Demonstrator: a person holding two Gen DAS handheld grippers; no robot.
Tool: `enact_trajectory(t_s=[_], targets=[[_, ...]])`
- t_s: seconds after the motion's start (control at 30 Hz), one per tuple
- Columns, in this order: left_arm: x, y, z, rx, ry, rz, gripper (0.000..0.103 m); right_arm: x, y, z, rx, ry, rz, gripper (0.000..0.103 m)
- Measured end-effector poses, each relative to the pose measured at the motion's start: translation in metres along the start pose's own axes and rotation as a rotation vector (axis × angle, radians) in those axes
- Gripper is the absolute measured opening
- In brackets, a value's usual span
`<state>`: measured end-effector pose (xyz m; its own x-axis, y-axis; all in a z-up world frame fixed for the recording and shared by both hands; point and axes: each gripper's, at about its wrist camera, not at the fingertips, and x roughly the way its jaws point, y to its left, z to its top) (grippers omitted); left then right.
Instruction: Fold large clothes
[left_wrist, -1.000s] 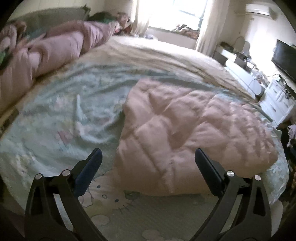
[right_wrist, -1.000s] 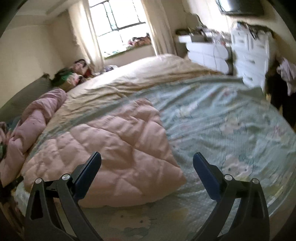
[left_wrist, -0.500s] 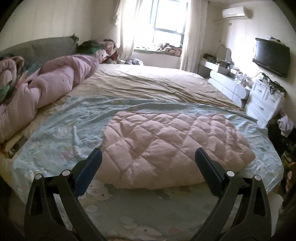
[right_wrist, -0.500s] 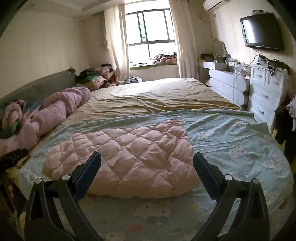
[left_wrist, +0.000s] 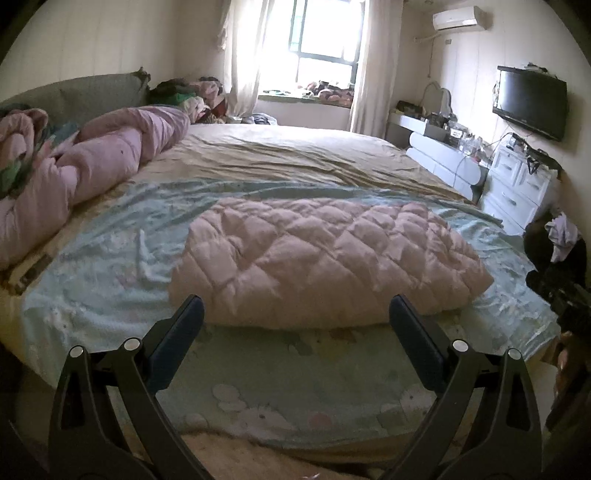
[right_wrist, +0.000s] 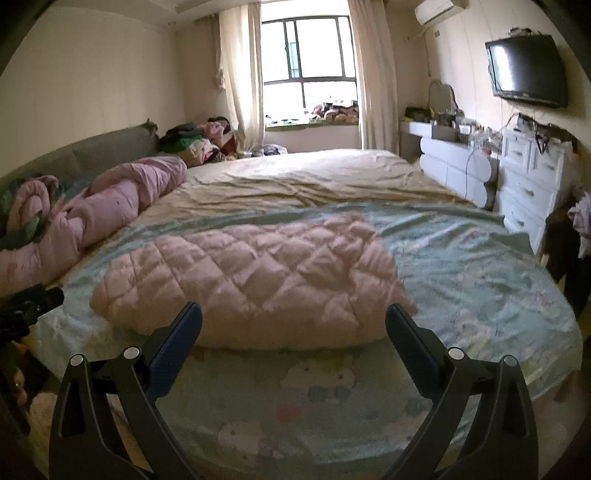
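Your left gripper (left_wrist: 295, 314) and right gripper (right_wrist: 293, 321) both hang with jaws spread wide, holding nothing, at the bottom of their frames. The folded pink quilted garment (left_wrist: 325, 266) lies mid-frame on the mint green sheet (left_wrist: 103, 266), just beyond the fingertips. A rolled pink duvet (right_wrist: 110, 206) sits at left.

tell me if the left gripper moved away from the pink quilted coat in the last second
Yes. The left gripper backed away and levelled out: the pink quilted coat now looks smaller and farther off, with the window in view. Fingers open, empty.
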<state>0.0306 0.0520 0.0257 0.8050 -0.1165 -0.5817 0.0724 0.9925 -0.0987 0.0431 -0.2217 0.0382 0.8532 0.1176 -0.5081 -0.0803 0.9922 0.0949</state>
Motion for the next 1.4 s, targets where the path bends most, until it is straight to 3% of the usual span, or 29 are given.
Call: enact_trajectory(t_s=[0.13,0.3,1.4], targets=[[0.005,-0.007,-0.014,0.008,0.045,0.037,0.094,0.005,0.000,-0.014,0.031,0.052,0.035,0.099],[0.005,-0.009,-0.019,0.009,0.054,0.020,0.094,0.008,0.007,-0.021,0.023,0.082,0.061,0.099],[-0.003,-0.014,-0.019,0.004,0.038,0.026,0.094,0.000,0.017,-0.023,0.015,0.082,0.102,0.099]])
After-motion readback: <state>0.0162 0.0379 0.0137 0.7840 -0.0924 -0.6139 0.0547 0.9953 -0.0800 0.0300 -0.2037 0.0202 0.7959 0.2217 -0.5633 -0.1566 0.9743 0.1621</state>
